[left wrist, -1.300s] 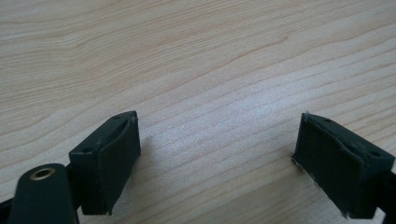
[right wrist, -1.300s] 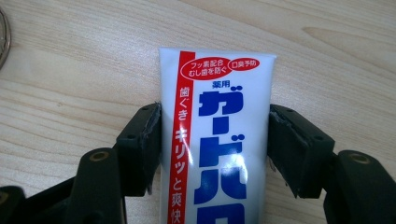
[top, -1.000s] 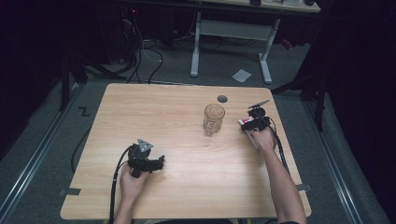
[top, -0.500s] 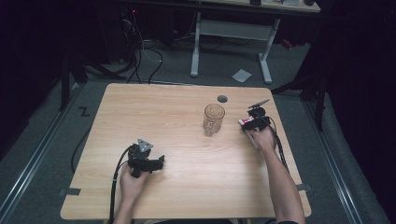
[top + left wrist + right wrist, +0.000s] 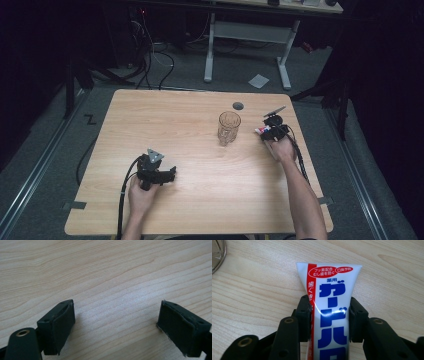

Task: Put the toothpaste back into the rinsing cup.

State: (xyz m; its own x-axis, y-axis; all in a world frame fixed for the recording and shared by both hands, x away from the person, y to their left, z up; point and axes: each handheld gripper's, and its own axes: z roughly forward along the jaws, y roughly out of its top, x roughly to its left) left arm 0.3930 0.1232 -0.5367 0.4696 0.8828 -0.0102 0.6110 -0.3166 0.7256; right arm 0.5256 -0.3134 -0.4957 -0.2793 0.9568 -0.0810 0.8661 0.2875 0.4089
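Observation:
A white toothpaste tube (image 5: 332,290) with blue and red Japanese lettering lies flat on the wooden table (image 5: 200,200) at the right. My right gripper (image 5: 329,307) has just been closing, and both pads now press on the tube's sides. From above, that gripper (image 5: 267,131) sits just right of a clear drinking glass (image 5: 229,127), with the tube's end (image 5: 259,131) poking out toward the glass. At the front left my left gripper (image 5: 167,175) rests on the table. Its jaws (image 5: 115,322) stand wide apart over bare wood.
The glass's rim (image 5: 217,252) shows at the top left of the right gripper view. A small dark round grommet (image 5: 238,105) sits near the table's far edge. Cables trail from both grippers toward the front edge. A desk frame (image 5: 250,35) stands on the floor beyond the table.

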